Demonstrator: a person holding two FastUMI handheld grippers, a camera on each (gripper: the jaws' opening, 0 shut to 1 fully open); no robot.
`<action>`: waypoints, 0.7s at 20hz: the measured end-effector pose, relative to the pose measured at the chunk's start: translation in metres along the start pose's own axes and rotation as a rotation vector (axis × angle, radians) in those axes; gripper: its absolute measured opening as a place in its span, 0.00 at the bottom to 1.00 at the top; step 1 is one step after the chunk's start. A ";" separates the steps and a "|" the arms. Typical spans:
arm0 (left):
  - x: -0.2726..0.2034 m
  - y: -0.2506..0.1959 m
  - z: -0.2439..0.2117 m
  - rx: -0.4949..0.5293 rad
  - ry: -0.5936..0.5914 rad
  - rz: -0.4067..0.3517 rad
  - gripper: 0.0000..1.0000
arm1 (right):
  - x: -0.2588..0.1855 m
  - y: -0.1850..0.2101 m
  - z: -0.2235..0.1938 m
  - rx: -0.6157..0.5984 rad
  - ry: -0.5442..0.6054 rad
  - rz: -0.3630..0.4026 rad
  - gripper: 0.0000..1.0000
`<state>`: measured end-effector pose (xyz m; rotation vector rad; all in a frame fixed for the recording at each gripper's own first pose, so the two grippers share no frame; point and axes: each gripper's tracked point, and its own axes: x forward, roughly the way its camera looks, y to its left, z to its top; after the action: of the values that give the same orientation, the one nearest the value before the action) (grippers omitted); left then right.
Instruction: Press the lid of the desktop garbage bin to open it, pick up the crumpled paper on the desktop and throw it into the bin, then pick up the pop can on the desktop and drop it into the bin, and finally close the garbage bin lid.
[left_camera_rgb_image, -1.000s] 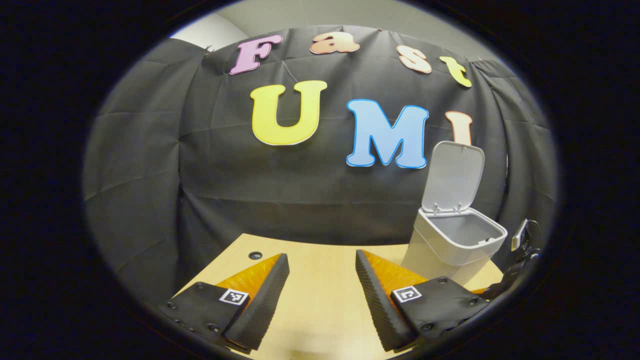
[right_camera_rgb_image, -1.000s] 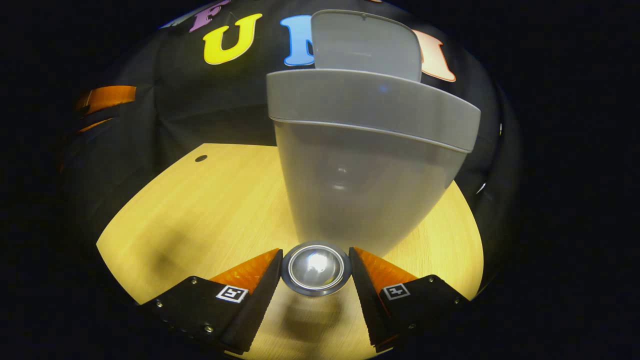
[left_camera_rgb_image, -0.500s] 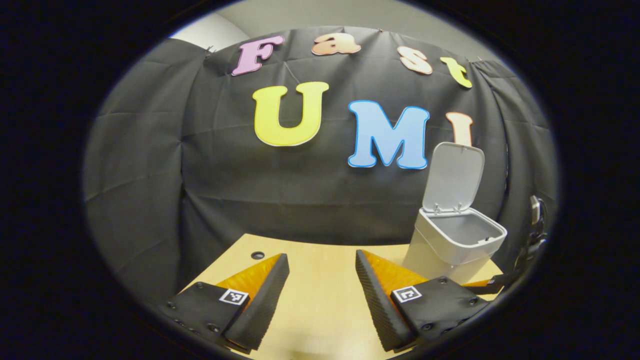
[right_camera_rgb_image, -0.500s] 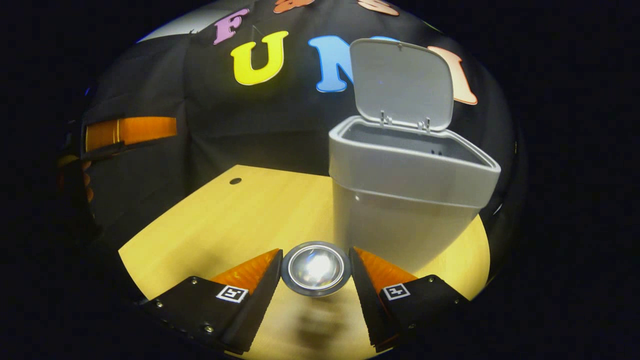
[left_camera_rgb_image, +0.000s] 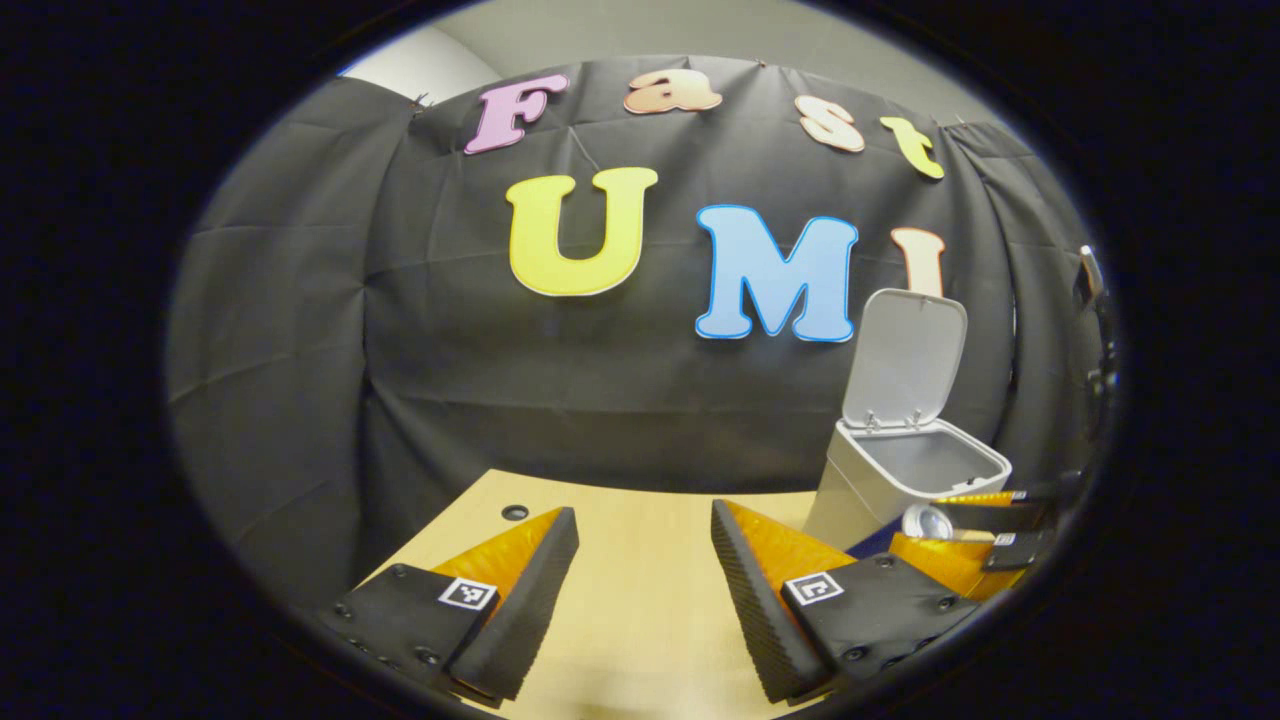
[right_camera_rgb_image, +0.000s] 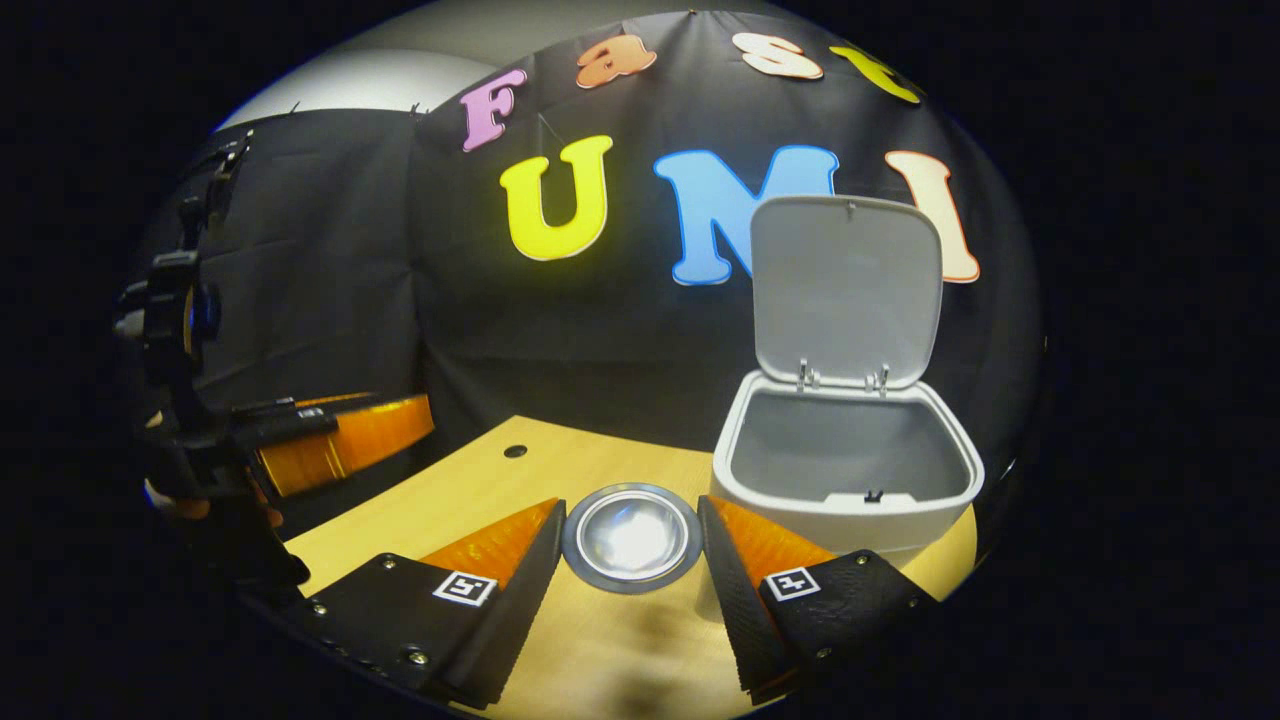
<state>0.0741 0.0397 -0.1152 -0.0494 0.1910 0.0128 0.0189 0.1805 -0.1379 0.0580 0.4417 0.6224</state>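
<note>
In the left gripper view, the left gripper (left_camera_rgb_image: 640, 590) has its jaws wide apart with nothing between them, low over the wooden table (left_camera_rgb_image: 640, 640) — far off to the right stands the bin (left_camera_rgb_image: 905, 480) with its lid (left_camera_rgb_image: 905, 355) up. In the right gripper view, the right gripper (right_camera_rgb_image: 632, 570) squeezes the pop can (right_camera_rgb_image: 632, 538) from both sides, its round end facing us, just left of and nearer than the open bin (right_camera_rgb_image: 845, 470) — the left gripper (right_camera_rgb_image: 330, 445) is far left.

One bin (right_camera_rgb_image: 845, 470), one pop can (right_camera_rgb_image: 630, 535), two grippers (left_camera_rgb_image: 640, 590) (right_camera_rgb_image: 628, 590).
</note>
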 end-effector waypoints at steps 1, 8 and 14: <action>0.001 0.000 0.000 -0.001 0.000 0.000 0.90 | 0.000 0.001 0.012 0.003 -0.026 0.003 0.82; 0.001 -0.002 0.002 0.001 -0.002 -0.008 0.89 | -0.018 -0.012 0.087 0.020 -0.195 -0.023 0.82; 0.002 -0.006 0.001 -0.001 0.001 -0.018 0.90 | -0.033 -0.050 0.116 0.026 -0.269 -0.116 0.82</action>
<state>0.0764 0.0342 -0.1142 -0.0521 0.1911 -0.0054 0.0714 0.1301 -0.0296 0.1379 0.1906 0.4866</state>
